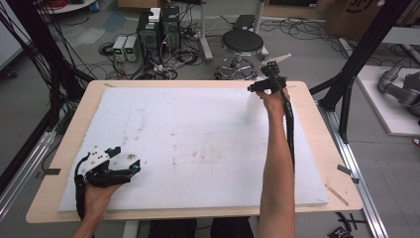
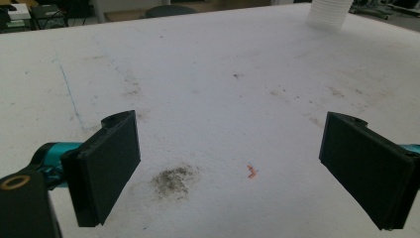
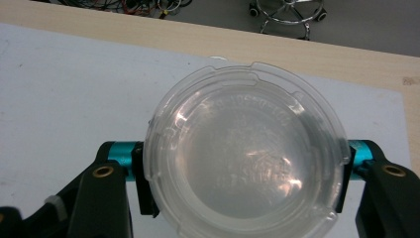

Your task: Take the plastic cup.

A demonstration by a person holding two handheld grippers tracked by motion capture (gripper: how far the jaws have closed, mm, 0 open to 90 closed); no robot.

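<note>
The tub, a clear plastic container with a snap-on lid, stands at the far right of the white pad that covers the counter, close to the pad's far edge. In the high view it reads as a pale, upright cylinder just under my right hand. The right tongs come down from above, one jaw on each side of it just below the lid's rim; both pads look to be against the wall, so I log it as gripped. I judge it light and thin-walled: I see nothing inside through the lid, though glare hides part of the interior. Thin plastic like this should flex under squeeze and is smooth enough to slip, so I would hold at the stiffest band, right under the rim, with modest force, and lift straight up. Squeezing lower down risks denting the wall or popping the lid. The left tongs stand wide with nothing between them, resting low over a stained patch at the near left of the pad, well apart from the tub. Beyond the counter I see a stool and cabling on the floor.
</note>
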